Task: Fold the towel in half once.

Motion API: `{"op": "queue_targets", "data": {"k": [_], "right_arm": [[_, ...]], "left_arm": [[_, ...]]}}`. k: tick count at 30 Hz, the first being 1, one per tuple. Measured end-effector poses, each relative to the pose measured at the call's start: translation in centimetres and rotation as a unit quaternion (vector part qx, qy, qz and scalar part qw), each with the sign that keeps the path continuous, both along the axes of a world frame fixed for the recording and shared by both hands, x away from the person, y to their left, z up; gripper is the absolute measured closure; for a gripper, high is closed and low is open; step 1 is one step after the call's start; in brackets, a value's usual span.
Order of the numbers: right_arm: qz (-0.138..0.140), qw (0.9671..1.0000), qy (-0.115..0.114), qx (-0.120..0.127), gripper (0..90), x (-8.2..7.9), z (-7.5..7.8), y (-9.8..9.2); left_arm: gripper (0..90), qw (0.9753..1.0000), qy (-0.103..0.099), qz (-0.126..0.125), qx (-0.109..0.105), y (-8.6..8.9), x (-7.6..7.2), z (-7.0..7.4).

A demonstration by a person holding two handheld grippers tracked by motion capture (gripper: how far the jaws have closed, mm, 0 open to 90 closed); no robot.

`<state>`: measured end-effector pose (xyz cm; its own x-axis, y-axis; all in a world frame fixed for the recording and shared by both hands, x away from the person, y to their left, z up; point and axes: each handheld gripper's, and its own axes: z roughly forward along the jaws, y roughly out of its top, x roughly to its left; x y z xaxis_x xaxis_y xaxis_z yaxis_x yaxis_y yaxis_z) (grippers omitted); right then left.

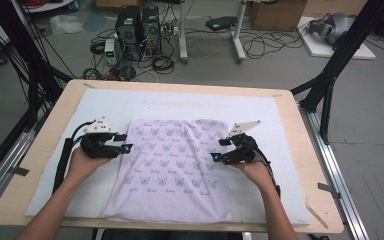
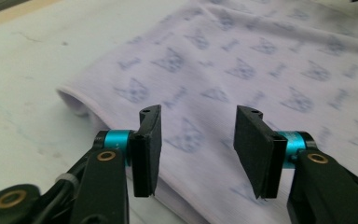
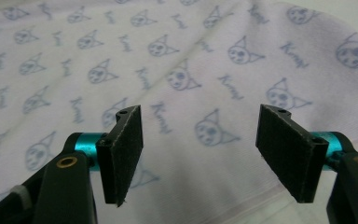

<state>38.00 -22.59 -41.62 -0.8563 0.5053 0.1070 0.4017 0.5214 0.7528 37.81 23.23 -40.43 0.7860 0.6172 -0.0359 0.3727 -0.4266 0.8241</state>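
Note:
A pale lilac cloth (image 1: 172, 167) printed with small blue cat faces lies folded flat on the white mat (image 1: 260, 107). My left gripper (image 1: 123, 142) hovers at the cloth's left edge, jaws open and empty. In the left gripper view the gripper (image 2: 198, 149) stands open over the folded edge of the cloth (image 2: 242, 70). My right gripper (image 1: 219, 150) is at the cloth's right edge, also open with nothing held. The right gripper view has its gripper (image 3: 205, 156) spread wide above the printed cloth (image 3: 168, 65), near its hem.
The mat covers a wooden table (image 1: 45, 145) with rounded corners. Beyond the table are computer towers (image 1: 137, 30), tangled cables and cardboard boxes on the floor. Black frame legs (image 1: 330, 80) stand to the right. Bare mat lies behind and beside the cloth.

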Motion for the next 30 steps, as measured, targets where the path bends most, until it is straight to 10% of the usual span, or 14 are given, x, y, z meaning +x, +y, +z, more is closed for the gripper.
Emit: {"op": "queue_targets", "data": {"k": [10,17,21,26,30], "right_arm": [[-0.014,0.9997,-0.001,-0.020,31.9,4.9,1.9,0.4],[-0.016,0.9995,-0.002,-0.027,31.9,5.6,1.7,0.3],[-0.013,0.9996,-0.008,-0.022,32.4,5.4,2.0,0.4],[-0.012,0.9995,-0.009,-0.027,32.3,5.0,2.3,0.4],[-0.012,0.9994,-0.019,-0.026,32.3,4.4,3.0,-0.1]], "left_arm": [[50.5,0.9961,0.062,0.063,0.009,0.7,8.3,0.1],[42.2,0.9887,0.132,0.067,-0.024,0.8,10.2,-2.3],[80.8,0.9915,0.119,0.026,-0.047,0.5,9.7,-2.0],[85.5,0.9993,0.030,-0.019,-0.009,-1.3,6.9,1.0],[73.7,0.9901,0.047,-0.129,0.025,-3.2,3.5,1.4]]}}
